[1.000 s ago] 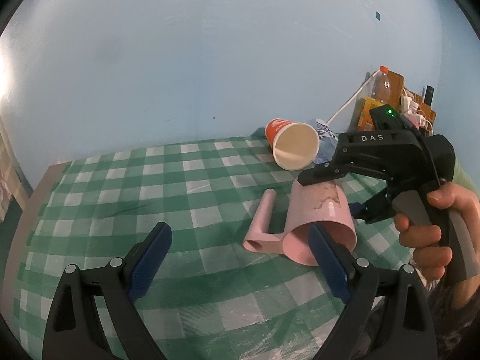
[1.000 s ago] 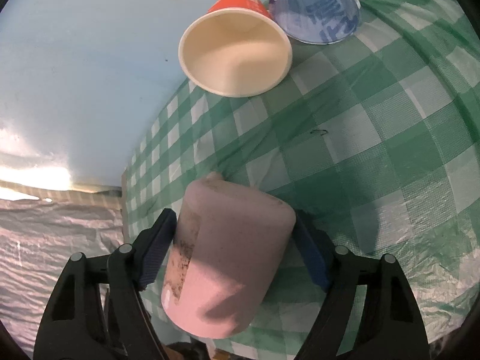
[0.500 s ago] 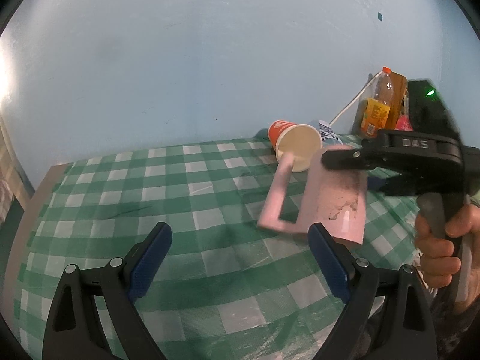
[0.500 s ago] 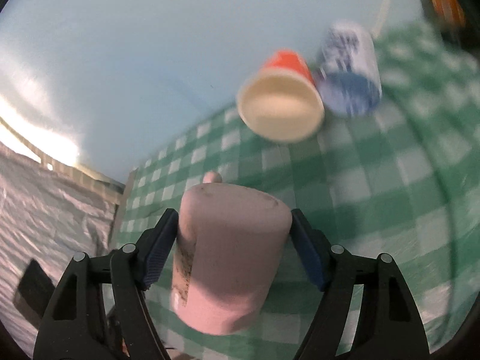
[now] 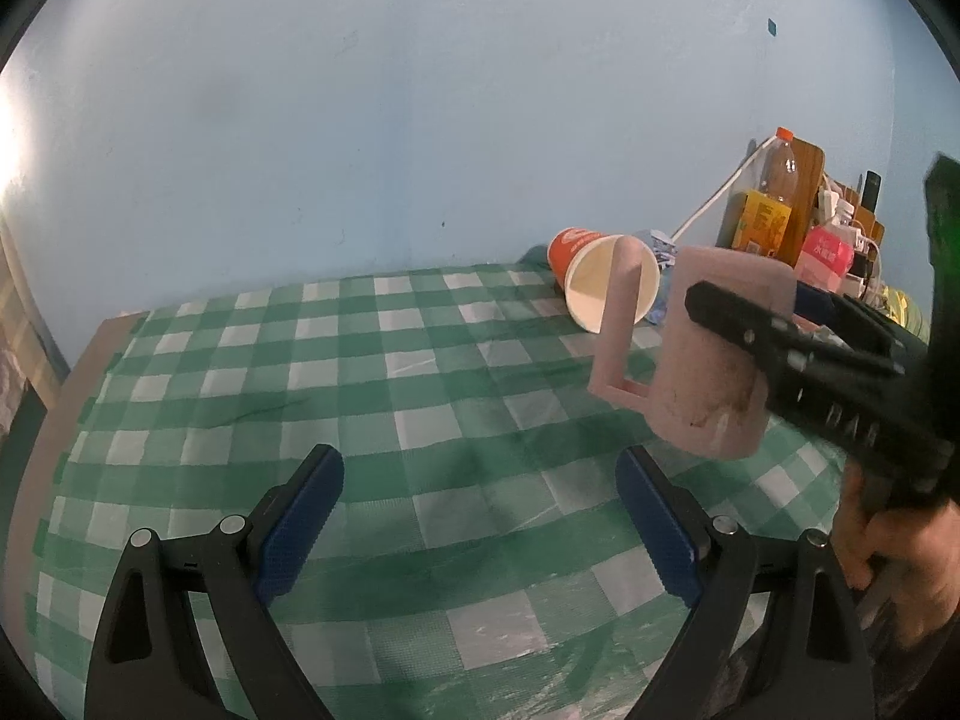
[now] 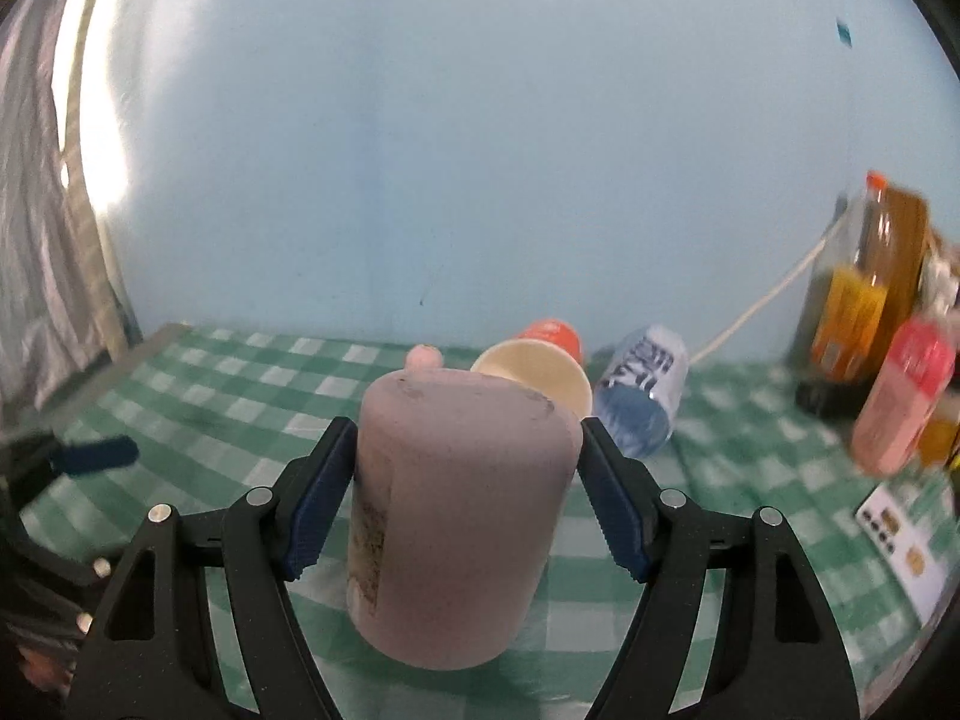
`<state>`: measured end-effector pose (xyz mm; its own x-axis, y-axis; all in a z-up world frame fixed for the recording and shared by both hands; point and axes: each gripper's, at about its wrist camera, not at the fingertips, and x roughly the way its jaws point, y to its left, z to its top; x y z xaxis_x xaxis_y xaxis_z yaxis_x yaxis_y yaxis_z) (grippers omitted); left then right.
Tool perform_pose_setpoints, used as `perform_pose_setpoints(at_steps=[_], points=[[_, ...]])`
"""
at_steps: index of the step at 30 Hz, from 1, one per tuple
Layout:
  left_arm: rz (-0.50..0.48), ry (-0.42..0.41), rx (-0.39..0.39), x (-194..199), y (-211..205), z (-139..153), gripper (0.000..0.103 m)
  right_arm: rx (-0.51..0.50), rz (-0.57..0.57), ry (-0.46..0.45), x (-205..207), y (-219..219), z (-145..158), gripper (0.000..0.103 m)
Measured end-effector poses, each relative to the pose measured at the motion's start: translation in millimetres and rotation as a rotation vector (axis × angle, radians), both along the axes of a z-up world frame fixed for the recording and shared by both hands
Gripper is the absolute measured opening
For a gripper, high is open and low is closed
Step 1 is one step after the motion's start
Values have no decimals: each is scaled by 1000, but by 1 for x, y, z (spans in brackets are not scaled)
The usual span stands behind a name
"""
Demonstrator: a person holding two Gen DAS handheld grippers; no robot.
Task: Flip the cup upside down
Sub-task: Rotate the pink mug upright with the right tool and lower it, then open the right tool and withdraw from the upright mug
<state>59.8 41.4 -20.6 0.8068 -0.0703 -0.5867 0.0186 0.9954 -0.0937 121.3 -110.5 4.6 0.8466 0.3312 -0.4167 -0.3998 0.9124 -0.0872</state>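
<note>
Two hand-held grippers are working above the green-checked worktop, which is carrying everything else. A second ago the pink cup was lying on its side on the cloth; now the right hand-held gripper is holding it clear of the worktop, clamped across its body, with the closed base turned upward and the mouth facing down. That suggests the flip itself is nearly finished, and setting the cup down on its rim is what remains. The left hand-held gripper is hovering low nearby with its fingers spread apart, gripping nothing. Behind, an orange paper cup is lying on its side. The pink cup's wall is showing dark smudges, and its squared handle is sticking out toward the orange cup.
</note>
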Motion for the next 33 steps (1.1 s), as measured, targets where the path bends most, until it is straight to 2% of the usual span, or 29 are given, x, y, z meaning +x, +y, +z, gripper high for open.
perform_pose_setpoints(at_steps=[5,12,20,23,25,33], points=[[0,0,5,-2,0,0,94,-65,-12,-80,-9,6,-10,75],[0,5,2,-1,0,-1,94,-63,0,-79,-19,3,-19,75],[-3,-2,4,-5,-2,-1,94,-16,3,-69,-24,-4,-13,75],[-2,-19,2,-8,-3,1,94,8,2,-64,-26,-9,-8,80],[-5,-37,5,-12,-5,4,94,14,0,-61,-29,-12,-3,89],[-36,-113,25,-30,-22,14,94,43,-10,-30,-48,-31,20,93]])
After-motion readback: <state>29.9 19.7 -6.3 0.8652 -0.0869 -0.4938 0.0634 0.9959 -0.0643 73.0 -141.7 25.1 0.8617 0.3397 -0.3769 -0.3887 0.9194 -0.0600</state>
